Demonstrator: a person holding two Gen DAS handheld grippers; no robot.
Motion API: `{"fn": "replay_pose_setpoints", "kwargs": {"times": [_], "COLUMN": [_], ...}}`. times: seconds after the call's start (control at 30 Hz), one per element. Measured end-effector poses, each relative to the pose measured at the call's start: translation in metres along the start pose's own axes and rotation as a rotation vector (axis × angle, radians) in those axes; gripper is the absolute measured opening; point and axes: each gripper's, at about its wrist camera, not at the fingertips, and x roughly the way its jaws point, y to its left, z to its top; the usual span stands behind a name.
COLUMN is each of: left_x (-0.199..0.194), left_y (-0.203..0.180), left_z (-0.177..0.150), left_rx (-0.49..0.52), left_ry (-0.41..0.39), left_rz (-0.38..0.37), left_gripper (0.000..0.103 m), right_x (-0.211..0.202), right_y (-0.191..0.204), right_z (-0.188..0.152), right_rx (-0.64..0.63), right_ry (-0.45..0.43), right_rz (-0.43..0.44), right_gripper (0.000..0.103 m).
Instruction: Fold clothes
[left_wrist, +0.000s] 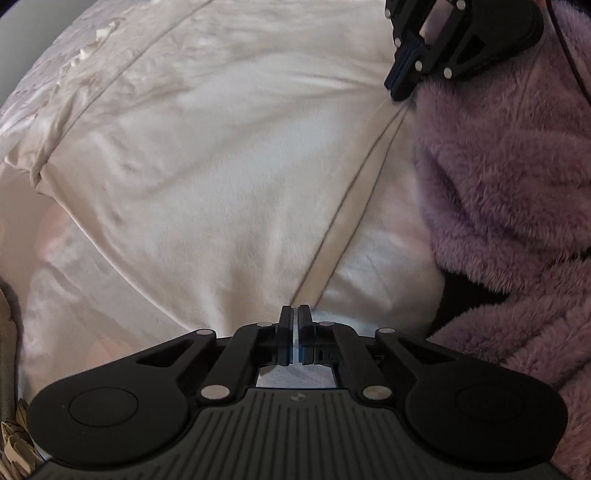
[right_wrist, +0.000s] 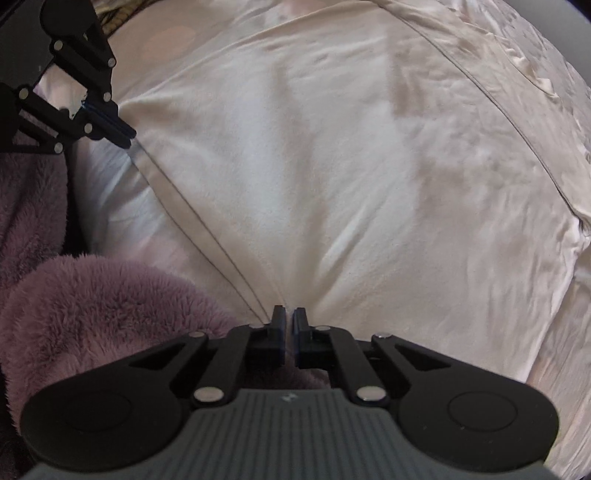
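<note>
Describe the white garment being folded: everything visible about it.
The white garment is a thin, soft-looking cream-white fabric with a stitched hem along its near edge. It lies spread and lightly wrinkled over pale bedding. The left gripper and right gripper are both shut on that hem, pulling creases that fan out from each pinch. A fuzzy purple sleeve sits beside the hem.

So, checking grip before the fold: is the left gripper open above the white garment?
No, the left gripper is shut on the white garment's hem.
</note>
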Motion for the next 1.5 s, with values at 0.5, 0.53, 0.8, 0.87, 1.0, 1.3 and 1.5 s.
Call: {"fn": "replay_pose_setpoints", "kwargs": {"times": [0.5, 0.53, 0.8, 0.87, 1.0, 1.3, 1.5], "left_x": [0.009, 0.013, 0.007, 0.001, 0.010, -0.005, 0.008], "left_y": [-0.033, -0.032, -0.017, -0.017, -0.023, -0.030, -0.040], "left_z": [0.016, 0.018, 0.015, 0.012, 0.009, 0.003, 0.002], "left_rx": [0.192, 0.192, 0.102, 0.095, 0.135, 0.174, 0.250], "left_ry": [-0.055, -0.050, -0.074, -0.086, -0.009, -0.085, -0.032], "left_rz": [0.196, 0.190, 0.098, 0.080, 0.081, 0.160, 0.200], "left_gripper": [0.039, 0.038, 0.004, 0.003, 0.003, 0.035, 0.052], "right_x": [-0.006, -0.003, 0.009, 0.000, 0.000, -0.008, -0.013], "right_y": [0.031, 0.032, 0.012, 0.002, -0.002, -0.004, -0.013], "right_z": [0.005, 0.006, 0.011, 0.006, 0.000, -0.003, -0.004], "right_rx": [-0.178, -0.191, -0.125, -0.078, -0.053, -0.031, 0.036], "right_ry": [-0.117, -0.110, -0.089, -0.126, -0.091, -0.157, -0.206], "right_rz": [-0.032, -0.034, 0.035, 0.126, 0.173, 0.114, 0.102], "right_gripper": [0.029, 0.029, 0.006, 0.005, 0.005, 0.030, 0.039]}}
